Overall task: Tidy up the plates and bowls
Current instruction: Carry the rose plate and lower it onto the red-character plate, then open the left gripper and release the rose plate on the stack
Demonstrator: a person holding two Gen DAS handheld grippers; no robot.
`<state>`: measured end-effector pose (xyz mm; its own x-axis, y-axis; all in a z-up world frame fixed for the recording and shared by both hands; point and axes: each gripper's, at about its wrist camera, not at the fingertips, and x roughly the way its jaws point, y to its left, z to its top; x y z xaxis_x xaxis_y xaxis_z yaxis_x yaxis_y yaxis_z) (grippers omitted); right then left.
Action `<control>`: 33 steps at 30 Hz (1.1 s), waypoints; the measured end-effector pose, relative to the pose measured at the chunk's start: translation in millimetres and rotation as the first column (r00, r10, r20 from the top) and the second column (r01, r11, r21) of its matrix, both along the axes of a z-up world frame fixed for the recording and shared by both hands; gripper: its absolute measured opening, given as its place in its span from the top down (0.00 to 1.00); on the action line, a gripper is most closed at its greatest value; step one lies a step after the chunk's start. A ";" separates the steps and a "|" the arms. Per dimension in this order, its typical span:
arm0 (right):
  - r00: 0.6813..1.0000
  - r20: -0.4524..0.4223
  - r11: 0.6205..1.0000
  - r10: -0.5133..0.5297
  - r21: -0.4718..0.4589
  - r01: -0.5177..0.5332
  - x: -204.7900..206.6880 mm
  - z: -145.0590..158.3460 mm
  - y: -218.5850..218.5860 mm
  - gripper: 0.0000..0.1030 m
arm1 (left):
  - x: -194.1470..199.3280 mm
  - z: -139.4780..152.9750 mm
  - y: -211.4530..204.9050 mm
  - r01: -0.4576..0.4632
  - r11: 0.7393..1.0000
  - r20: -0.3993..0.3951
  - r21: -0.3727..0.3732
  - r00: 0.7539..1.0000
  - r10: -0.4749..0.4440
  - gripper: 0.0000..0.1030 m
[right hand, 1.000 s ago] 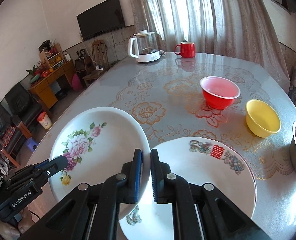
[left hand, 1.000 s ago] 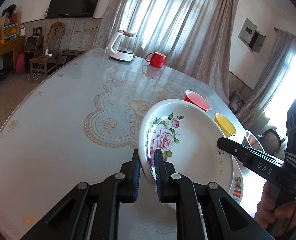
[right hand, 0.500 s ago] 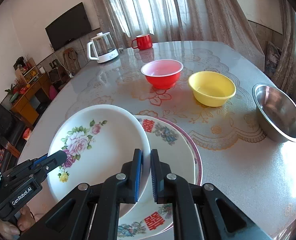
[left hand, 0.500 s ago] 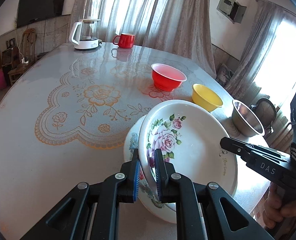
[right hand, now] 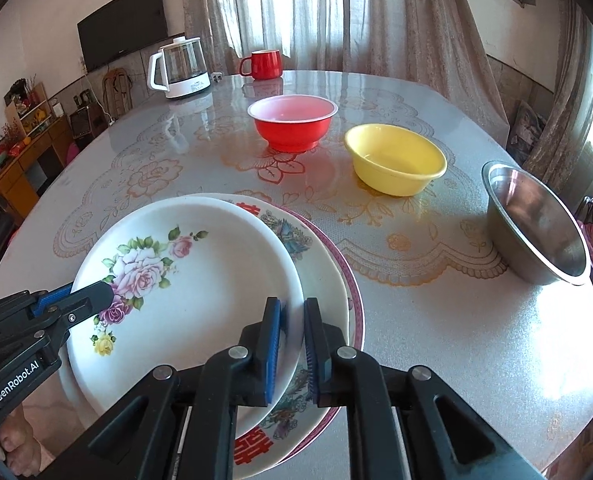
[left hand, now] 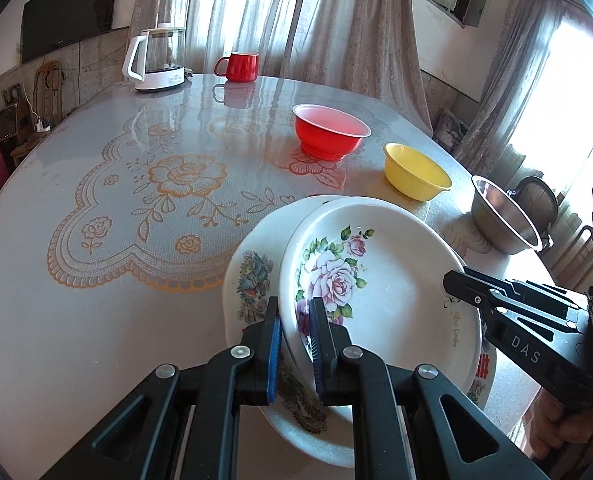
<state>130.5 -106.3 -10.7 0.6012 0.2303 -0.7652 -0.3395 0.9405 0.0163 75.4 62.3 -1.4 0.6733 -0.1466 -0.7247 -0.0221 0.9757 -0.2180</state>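
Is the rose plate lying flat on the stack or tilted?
Tilted, not settled. The rose plate overlaps the bird plate off-centre, rims pinched by left tongs and right tongs.

The rose plate point(right hand: 200, 264) looks like glazed ceramic, glossy and smooth, as does the printed plate point(right hand: 324, 280) under it. The red bowl point(right hand: 292, 122) and yellow bowl point(right hand: 396, 160) look like plastic with a soft sheen. The steel bowl point(right hand: 536, 220) is brushed metal (dull inside, brighter at the rim). The counter point(left hand: 76, 320) is glossy and mirrors the window light. The tongs are matt black plastic with ribbed blue pads point(left hand: 274, 356).
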 end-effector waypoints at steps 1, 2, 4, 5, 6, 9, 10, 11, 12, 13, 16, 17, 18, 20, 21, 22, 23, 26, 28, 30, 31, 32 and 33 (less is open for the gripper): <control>1.000 0.000 1.000 0.004 -0.004 -0.004 0.0 0.1 0.3 0.89 | 0.0 0.3 0.4 -0.002 1.000 -0.003 -0.003 1.000 0.002 0.87; 1.000 0.003 1.000 0.009 -0.013 -0.009 -0.5 0.1 1.3 0.89 | 0.2 1.0 1.1 -0.005 1.000 -0.007 -0.008 1.000 0.005 0.87; 1.000 0.003 1.000 0.013 -0.021 -0.013 -1.4 -0.5 3.8 0.88 | -1.5 3.6 3.3 -0.015 1.000 -0.004 -0.014 1.000 0.015 0.87; 1.000 0.000 1.000 0.014 -0.019 -0.014 -1.4 -0.7 4.4 0.88 | -2.3 4.4 4.2 -0.020 1.000 0.001 -0.009 1.000 0.020 0.87; 1.000 -0.004 1.000 0.015 -0.016 -0.015 -1.2 -1.2 5.1 0.87 | -2.9 4.9 5.0 -0.022 1.000 0.006 -0.004 1.000 0.022 0.87; 1.000 0.001 0.999 0.020 -0.032 -0.020 -2.6 -2.8 9.8 0.87 | -4.0 6.2 4.7 -0.028 0.999 0.025 0.030 0.999 0.028 0.87; 1.000 0.004 0.999 0.021 -0.041 -0.020 -3.2 -3.3 11.6 0.87 | -4.1 6.1 4.2 -0.028 0.999 0.029 0.037 0.999 0.027 0.87; 1.000 0.008 0.999 0.020 -0.051 -0.020 -3.9 -3.5 13.0 0.87 | -4.2 5.8 4.1 -0.028 0.999 0.032 0.040 0.999 0.027 0.87; 1.000 0.011 0.998 0.020 -0.058 -0.019 -4.4 -3.7 14.1 0.87 | -4.4 5.6 4.4 -0.029 0.999 0.036 0.041 0.999 0.027 0.87; 1.000 0.012 0.998 0.018 -0.061 -0.018 -4.5 -3.7 14.3 0.87 | -4.4 5.2 5.2 -0.029 0.999 0.037 0.036 0.999 0.028 0.87; 1.000 0.007 0.999 0.014 -0.049 -0.014 -3.8 -3.4 12.5 0.87 | -6.4 7.4 11.4 -0.047 0.999 0.035 0.004 0.998 0.047 0.87; 1.000 0.009 0.999 0.013 -0.052 -0.012 -4.1 -3.3 12.5 0.87 | -8.9 10.2 14.7 -0.055 0.998 0.045 -0.011 0.997 0.055 0.87; 1.000 0.014 0.998 0.009 -0.055 -0.009 -4.9 -2.7 12.2 0.87 | -12.6 13.5 18.3 -0.064 0.998 0.059 -0.023 0.996 0.065 0.87; 1.000 0.020 0.999 0.007 -0.039 -0.006 -6.3 -1.5 10.0 0.81 | -18.6 19.0 26.8 -0.087 0.995 0.074 -0.043 0.993 0.090 0.87; 1.000 0.024 0.999 0.004 -0.033 -0.004 -6.7 -0.9 8.5 0.79 | -21.3 20.0 32.0 -0.102 0.993 0.074 -0.052 0.992 0.106 0.87; 1.000 0.023 1.000 0.003 -0.025 -0.003 -6.7 -0.6 7.3 0.78 | -23.3 19.8 37.2 -0.118 0.991 0.066 -0.060 0.990 0.122 0.87; 1.000 0.019 1.000 0.004 -0.010 -0.004 -6.7 -0.4 5.5 0.78 | -25.0 19.3 41.8 -0.130 0.989 0.059 -0.070 0.989 0.134 0.87; 1.000 0.013 0.999 -0.005 0.033 0.004 -7.1 0.2 0.8 0.78 | -28.5 15.3 49.7 -0.147 0.985 0.039 -0.088 0.988 0.151 0.87; 0.999 0.022 0.997 -0.025 0.071 0.023 -8.1 3.1 -3.8 0.78 | -28.5 10.1 50.9 -0.151 0.984 0.018 -0.096 0.988 0.153 0.87; 0.997 0.042 0.992 -0.061 0.116 0.056 -9.1 9.1 -10.3 0.78 | -27.0 5.1 49.3 -0.145 0.983 -0.003 -0.111 0.989 0.146 0.87; 0.996 0.050 0.988 -0.080 0.137 0.072 -9.3 12.0 -14.6 0.78 | -26.5 3.3 47.2 -0.138 0.984 -0.011 -0.115 0.990 0.137 0.87; 0.993 0.058 0.985 -0.101 0.147 0.091 -9.1 14.5 -18.8 0.78 | -26.6 2.8 44.7 -0.131 0.984 -0.009 -0.118 0.991 0.131 0.87; 0.990 0.066 0.983 -0.126 0.146 0.115 -8.5 16.3 -22.7 0.78 | -26.0 2.3 41.7 -0.121 0.985 -0.013 -0.120 0.993 0.120 0.87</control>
<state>122.0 -129.0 5.7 0.6853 0.2558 -0.6818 -0.2293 0.9645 0.1313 49.4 104.0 0.9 0.6873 -0.1506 -0.7105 -0.1397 0.9326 -0.3328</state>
